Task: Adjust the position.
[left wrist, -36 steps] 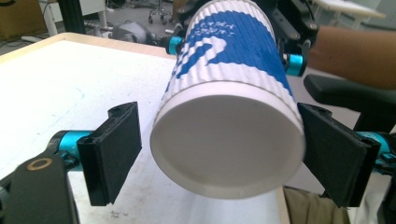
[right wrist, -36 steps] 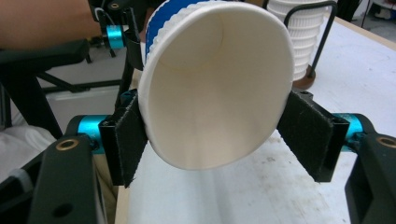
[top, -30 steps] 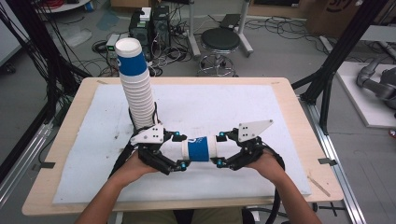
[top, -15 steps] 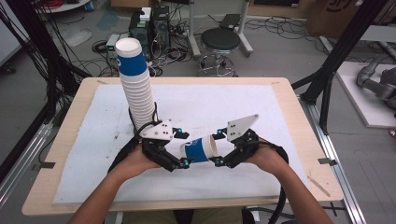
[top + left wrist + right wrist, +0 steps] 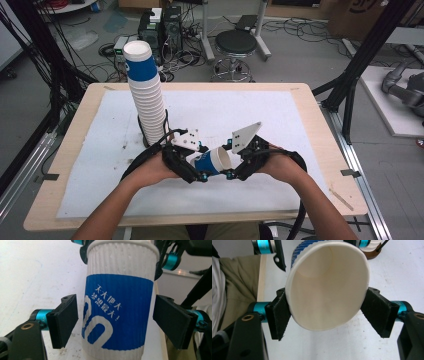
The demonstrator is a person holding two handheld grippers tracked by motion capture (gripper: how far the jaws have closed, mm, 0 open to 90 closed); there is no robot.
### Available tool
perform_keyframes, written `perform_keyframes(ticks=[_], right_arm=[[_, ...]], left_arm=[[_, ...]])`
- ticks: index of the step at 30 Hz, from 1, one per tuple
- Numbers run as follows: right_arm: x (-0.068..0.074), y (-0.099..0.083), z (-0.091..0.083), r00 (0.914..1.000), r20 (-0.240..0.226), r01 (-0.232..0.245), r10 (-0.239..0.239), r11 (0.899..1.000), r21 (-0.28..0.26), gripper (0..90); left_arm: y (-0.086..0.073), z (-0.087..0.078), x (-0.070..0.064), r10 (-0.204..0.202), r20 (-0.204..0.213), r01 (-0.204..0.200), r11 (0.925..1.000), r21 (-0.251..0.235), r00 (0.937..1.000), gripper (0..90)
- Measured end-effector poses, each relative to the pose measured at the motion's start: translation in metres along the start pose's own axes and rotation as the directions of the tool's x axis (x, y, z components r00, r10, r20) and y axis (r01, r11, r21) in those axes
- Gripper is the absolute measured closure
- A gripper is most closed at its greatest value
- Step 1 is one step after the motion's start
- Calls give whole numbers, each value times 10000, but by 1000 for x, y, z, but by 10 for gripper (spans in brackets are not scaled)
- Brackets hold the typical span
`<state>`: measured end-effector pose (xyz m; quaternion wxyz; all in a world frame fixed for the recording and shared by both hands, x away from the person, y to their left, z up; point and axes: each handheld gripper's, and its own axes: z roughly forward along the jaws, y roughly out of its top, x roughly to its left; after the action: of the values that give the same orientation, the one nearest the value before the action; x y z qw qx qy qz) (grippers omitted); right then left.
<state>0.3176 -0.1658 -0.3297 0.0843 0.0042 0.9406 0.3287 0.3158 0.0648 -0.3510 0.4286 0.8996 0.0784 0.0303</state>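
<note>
1. High view: a paper cup (image 5: 212, 161) lies on its side in the air between the two tongs, just above the white mat (image 5: 280, 115), with a tall stack of cups (image 5: 147, 100) standing behind the left tongs (image 5: 192, 167).
2. Left tongs, seen in the left gripper view: the jaws stand apart on either side of the cup's blue band, with a clear gap on both sides, so they have hold of nothing.
3. Right tongs (image 5: 325, 312), seen in the right gripper view: the two black pads press against the cup's open rim from both sides, jaws only part closed, and they carry the cup (its mouth faces that camera and the inside looks empty).
4. The step in hand looks like a handover, or pulling one cup free. To do it well, I judge the right tongs should keep their squeeze light, since the rim already looks a little oval and thin paper will buckle.
5. If the left tongs are to take over, they should close on the ribbed blue band, square to the wall, before the right tongs let go.
6. Writing on the cup (image 5: 117, 305): white Chinese characters in two slanted rows ending in an exclamation mark, above large white shapes that may be numerals; I cannot read a brand name.
</note>
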Motion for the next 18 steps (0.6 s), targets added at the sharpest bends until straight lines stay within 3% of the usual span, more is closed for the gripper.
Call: perform_keyframes(ticks=[9, 18], right_arm=[[3, 10, 6, 9996, -102, 282, -274, 9956, 897, 269], [5, 15, 10, 9981, -194, 610, -591, 9900, 1272, 267]], left_arm=[[1, 12, 2, 64, 275, -89, 9960, 889, 9996, 249], [-1, 19, 1, 76, 593, -144, 9932, 1152, 9982, 281]])
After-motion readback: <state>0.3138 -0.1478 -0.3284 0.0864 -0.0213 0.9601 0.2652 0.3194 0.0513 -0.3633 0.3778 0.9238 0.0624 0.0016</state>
